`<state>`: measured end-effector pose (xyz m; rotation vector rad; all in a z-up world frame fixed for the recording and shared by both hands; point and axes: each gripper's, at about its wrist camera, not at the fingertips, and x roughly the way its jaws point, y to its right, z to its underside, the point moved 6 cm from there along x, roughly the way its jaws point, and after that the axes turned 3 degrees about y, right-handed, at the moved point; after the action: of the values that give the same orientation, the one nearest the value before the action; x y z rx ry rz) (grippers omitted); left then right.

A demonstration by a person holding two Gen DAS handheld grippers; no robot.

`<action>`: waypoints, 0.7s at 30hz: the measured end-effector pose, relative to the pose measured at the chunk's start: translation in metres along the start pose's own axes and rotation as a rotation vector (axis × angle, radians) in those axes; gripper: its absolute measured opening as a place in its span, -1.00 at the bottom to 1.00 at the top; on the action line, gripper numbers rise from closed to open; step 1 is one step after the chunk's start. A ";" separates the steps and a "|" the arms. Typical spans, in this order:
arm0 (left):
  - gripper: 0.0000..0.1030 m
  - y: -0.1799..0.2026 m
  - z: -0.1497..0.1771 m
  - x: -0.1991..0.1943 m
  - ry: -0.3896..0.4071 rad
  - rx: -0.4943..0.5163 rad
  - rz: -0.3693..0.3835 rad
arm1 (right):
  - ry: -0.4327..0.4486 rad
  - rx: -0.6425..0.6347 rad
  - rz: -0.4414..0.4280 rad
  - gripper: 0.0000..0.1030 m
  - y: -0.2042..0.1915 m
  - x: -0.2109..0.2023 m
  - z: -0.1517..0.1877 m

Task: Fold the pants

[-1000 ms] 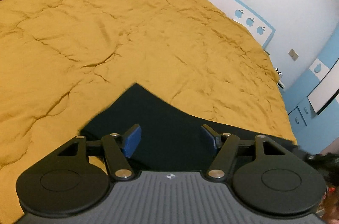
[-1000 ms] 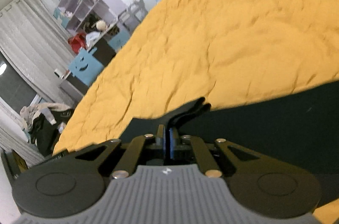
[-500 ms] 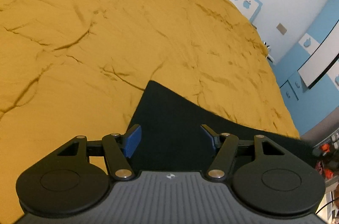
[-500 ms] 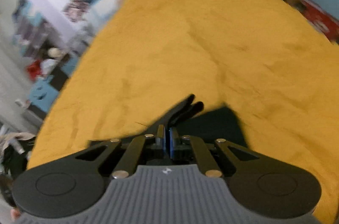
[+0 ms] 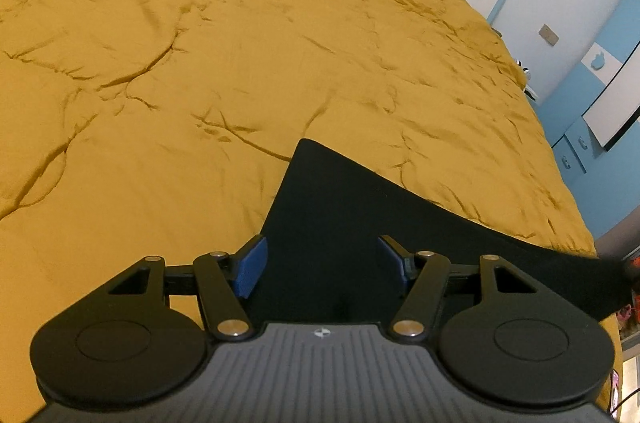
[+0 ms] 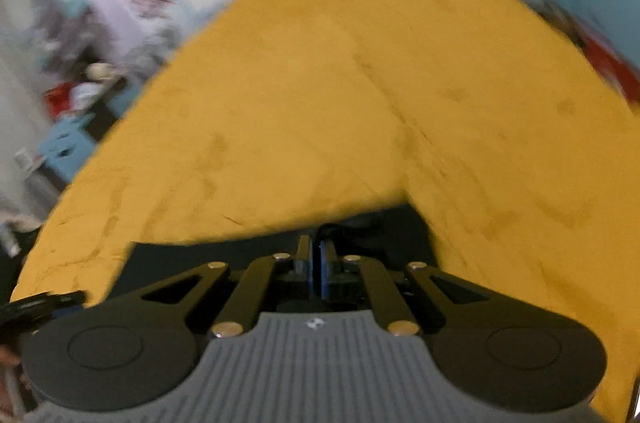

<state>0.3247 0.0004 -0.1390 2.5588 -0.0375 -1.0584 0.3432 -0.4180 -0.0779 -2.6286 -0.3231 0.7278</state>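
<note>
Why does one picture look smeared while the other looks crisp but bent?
Right wrist view: motion blur smears the yellow bedspread and room; only the right gripper stays sharp. Left wrist view: sharp, though the fisheye lens bulges the bedspread; black pants show no detail.

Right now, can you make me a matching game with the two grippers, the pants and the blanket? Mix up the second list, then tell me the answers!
Things:
1. left gripper
2. right gripper
3. pants
4. blanket

Descriptions:
A. mustard yellow, wrinkled
B. pads pressed together
C. black, lying on the bed
D. blue pads wide apart

Pairs: 1-D, 2-B, 3-C, 4-A
</note>
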 end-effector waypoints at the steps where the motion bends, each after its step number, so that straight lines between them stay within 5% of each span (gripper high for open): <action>1: 0.40 0.001 0.000 0.000 0.008 0.005 0.002 | 0.037 -0.042 -0.013 -1.00 -0.005 -0.004 -0.006; 7: 0.40 -0.002 -0.001 0.005 0.004 0.012 -0.003 | -0.139 -0.041 0.205 -1.00 0.054 0.050 0.031; 12: 0.39 -0.006 -0.004 0.006 0.014 0.007 -0.013 | -0.141 0.015 0.211 -1.00 0.073 0.054 0.043; 18: 0.41 -0.015 -0.022 0.018 0.042 -0.025 0.020 | -0.054 -0.035 0.113 -1.00 0.032 0.034 0.014; 21: 0.49 -0.016 -0.039 0.040 0.022 -0.004 0.044 | -0.062 -0.081 0.139 -1.00 0.022 0.034 0.005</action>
<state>0.3784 0.0217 -0.1462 2.5541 -0.0854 -1.0131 0.3713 -0.4252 -0.1065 -2.7307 -0.1923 0.8601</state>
